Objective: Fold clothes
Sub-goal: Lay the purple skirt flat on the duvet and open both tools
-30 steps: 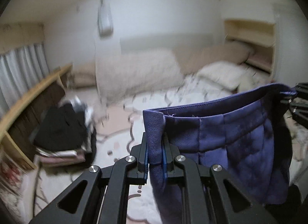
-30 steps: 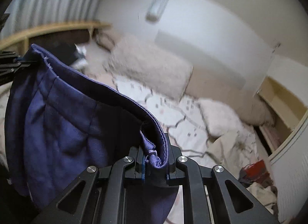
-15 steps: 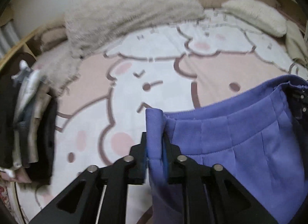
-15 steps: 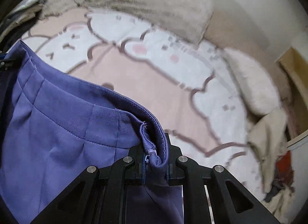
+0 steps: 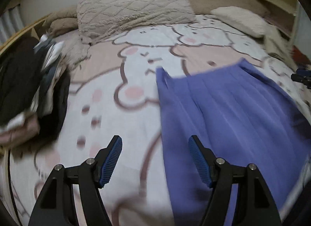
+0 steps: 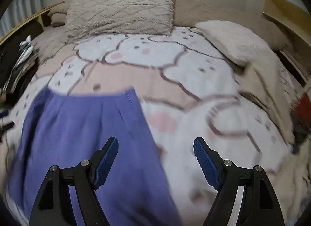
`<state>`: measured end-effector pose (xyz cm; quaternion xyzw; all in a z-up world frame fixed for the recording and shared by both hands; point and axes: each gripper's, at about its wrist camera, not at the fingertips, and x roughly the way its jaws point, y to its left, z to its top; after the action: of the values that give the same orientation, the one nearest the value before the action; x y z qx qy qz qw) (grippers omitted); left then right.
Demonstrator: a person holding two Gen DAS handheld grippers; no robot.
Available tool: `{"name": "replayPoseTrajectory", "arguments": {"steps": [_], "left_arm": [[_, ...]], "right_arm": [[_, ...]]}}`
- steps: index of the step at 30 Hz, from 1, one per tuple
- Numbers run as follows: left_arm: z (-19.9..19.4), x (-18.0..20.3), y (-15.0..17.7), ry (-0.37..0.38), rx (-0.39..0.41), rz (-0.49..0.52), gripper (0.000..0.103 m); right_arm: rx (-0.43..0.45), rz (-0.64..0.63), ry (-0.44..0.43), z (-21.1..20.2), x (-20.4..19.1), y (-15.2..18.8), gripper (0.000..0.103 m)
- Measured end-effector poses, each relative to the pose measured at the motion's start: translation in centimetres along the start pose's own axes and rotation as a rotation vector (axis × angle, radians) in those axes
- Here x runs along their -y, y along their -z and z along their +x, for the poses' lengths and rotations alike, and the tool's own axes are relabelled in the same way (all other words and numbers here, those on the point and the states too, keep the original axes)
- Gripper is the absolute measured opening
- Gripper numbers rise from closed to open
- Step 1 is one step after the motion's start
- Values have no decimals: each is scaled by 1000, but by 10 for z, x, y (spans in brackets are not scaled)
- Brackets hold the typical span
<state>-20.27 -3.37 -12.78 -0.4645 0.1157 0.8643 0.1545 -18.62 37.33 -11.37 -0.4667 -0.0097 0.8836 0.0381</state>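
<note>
Far left of the left wrist view: a dark heap of clothes (image 5: pixel 29 90) close to the bedspread (image 5: pixel 120 121) edge. Risk of snagging or toppling it if the next reach swings that way.

Lower centre of the same view: left gripper (image 5: pixel 155 160) with jaws opening, nothing between the blue pads, only bedspread and the garment's left edge beneath. Right of centre: purple garment (image 5: pixel 223 113), waistband toward the top of the frame, spread on the bedspread, blurred along its lower part. Cannot tell whether it lies fully flat there. Likely trouble: a hidden crease or a doubled-under hem, folded in for good if not smoothed first.

Right wrist view, lower left: the same garment (image 6: pixel 81 138), waistband running slightly askew. Lower centre: right gripper (image 6: pixel 155 160), jaws opening, empty, left pad over cloth, right pad over bare bedspread. Danger on regrasp: pinching the soft bedspread together with the garment's edge, or uneven corners giving a crooked fold.
</note>
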Motion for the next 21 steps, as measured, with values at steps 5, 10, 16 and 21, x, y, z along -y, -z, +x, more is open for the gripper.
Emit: {"name": "replayPoseTrajectory", "arguments": {"steps": [5,10,16,21], "left_arm": [[-48,18,56,100,-53,32,76],[-48,64,82,93,-84,150,88],[-21,88,93,30,-148,215,88],[4,73,103,-124,-218,238,47]], "right_arm": [[-81,57,-38,-40,37,89,75],[-155,181,-97,-32,56,141,61],[-249,275,-245,-6,55,151,17],[-183,208,-185,-23,43,144,10]]}}
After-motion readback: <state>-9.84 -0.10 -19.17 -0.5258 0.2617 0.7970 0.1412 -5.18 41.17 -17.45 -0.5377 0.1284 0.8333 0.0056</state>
